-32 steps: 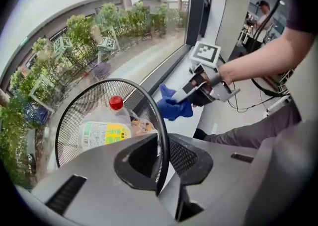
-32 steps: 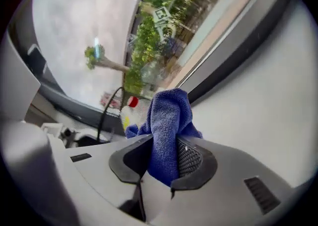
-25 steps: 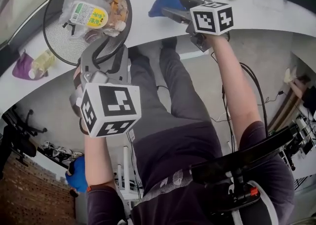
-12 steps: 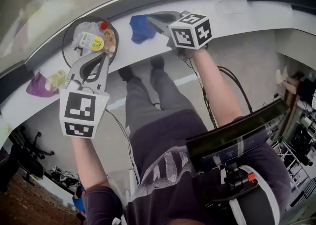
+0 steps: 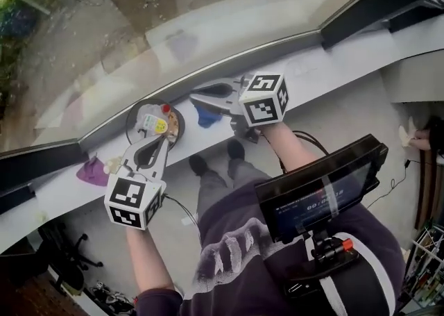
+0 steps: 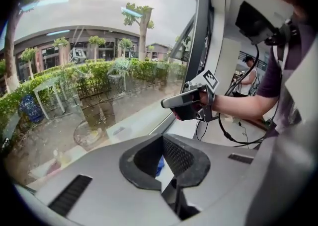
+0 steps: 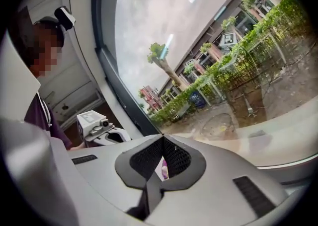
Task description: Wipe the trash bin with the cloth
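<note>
Your left gripper (image 5: pixel 152 144) and right gripper (image 5: pixel 198 97) both hang above the white counter (image 5: pixel 312 71), jaws closed on nothing. The right pair has just come together. The black wire-mesh trash bin (image 5: pixel 130 121), full of rubbish, stands left of centre in the head view, with the crumpled blue cloth (image 5: pixel 207 116) just beside it. Nothing touches the bin, so the wiping looks either finished or not begun. The views don't show which.
</note>
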Demonstrator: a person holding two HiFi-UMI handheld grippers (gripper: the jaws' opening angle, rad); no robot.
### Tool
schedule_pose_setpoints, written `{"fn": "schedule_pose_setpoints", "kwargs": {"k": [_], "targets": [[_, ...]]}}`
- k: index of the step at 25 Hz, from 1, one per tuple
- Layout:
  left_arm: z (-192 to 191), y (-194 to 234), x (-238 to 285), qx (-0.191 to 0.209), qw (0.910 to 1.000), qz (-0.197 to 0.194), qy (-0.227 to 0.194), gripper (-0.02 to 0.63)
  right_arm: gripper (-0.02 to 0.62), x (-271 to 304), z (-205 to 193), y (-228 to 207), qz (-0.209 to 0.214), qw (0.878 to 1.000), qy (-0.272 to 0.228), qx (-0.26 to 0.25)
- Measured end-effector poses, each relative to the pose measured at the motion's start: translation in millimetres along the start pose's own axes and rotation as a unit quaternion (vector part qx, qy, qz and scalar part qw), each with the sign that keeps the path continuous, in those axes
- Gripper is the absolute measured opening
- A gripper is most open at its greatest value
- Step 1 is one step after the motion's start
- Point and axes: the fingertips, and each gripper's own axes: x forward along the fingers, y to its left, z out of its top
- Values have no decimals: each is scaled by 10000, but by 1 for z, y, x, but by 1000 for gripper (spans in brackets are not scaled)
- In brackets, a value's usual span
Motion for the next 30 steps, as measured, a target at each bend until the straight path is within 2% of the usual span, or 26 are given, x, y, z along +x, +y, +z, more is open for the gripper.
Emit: {"fn": "schedule_pose_setpoints", "kwargs": {"k": [3, 7, 14, 18, 23, 26, 30], "targets": [[5, -4, -16, -169, 9995, 101, -227, -2, -3, -2, 4, 19, 210, 9998, -43, -61], [6, -7, -22, -601, 9965, -132, -561, -2, -2, -5, 6, 32, 324, 9994, -142, -7], [33, -7, -38, -758, 9895, -489, -1129, -2, -3, -7, 9, 36, 113, 9992, -238, -307], [25, -3, -57, -1027, 9851, -453, -1300, -2, -3, 8, 2, 52, 465, 9984, -326, -66], [-8, -11, -54, -1760, 9730, -643, -1350, -2, -3, 22, -34, 75, 811, 9966, -16, 163], [-13, -14, -55, -1828, 9731, -669, -1231, -2, -3, 32, -43, 90, 1047, 9940, 37, 318], [-13, -11, -58, -1749, 9763, -376, -1220, -2, -3, 34, -51, 101, 1212, 9918, 187, 373]]}}
